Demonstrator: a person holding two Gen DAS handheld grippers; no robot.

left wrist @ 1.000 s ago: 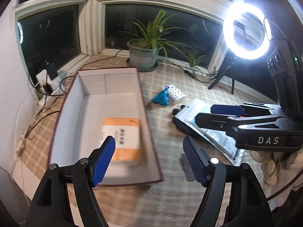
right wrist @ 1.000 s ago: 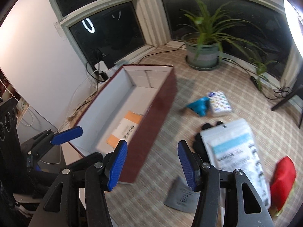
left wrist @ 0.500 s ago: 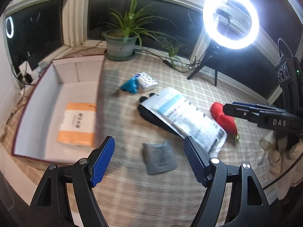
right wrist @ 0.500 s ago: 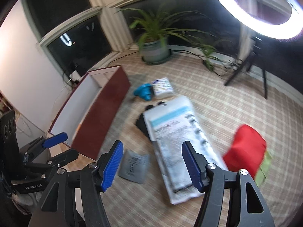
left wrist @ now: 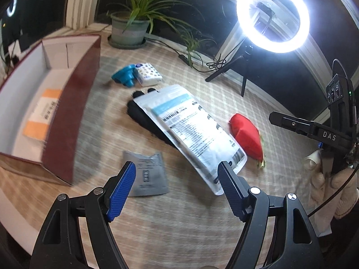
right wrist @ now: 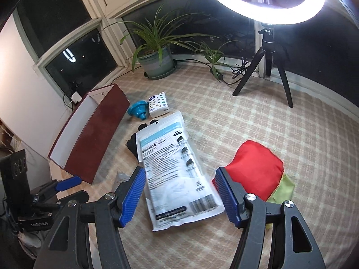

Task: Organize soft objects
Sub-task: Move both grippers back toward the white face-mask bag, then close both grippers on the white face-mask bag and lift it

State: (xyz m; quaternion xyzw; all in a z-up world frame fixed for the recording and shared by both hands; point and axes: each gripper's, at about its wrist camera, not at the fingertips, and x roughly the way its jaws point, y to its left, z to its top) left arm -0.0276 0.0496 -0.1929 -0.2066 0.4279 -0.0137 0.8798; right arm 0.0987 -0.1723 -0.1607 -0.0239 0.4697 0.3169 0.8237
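Note:
A maroon box (left wrist: 74,103) (right wrist: 94,143) with white inside lies at the left; an orange and white packet (left wrist: 42,116) lies in it. On the checked cloth lie a large white pouch (left wrist: 190,132) (right wrist: 172,170) over a black soft item (left wrist: 139,116) (right wrist: 132,143), a grey sachet (left wrist: 148,174), a red cushion (left wrist: 246,134) (right wrist: 253,170) on a green cloth (right wrist: 282,190), a teal item (left wrist: 123,76) (right wrist: 138,109) and a dotted tissue pack (left wrist: 149,75) (right wrist: 159,104). My left gripper (left wrist: 177,190) is open above the sachet and pouch end. My right gripper (right wrist: 179,195) is open above the pouch's near end.
A potted plant (left wrist: 130,29) (right wrist: 157,62) stands at the back by the windows. A ring light (left wrist: 272,14) on a black tripod (right wrist: 269,67) stands at the back right, with cables along the sill. A white wall is at the left.
Both grippers have swung right, away from the box and toward the pouch and red cushion. Both stay open and empty.

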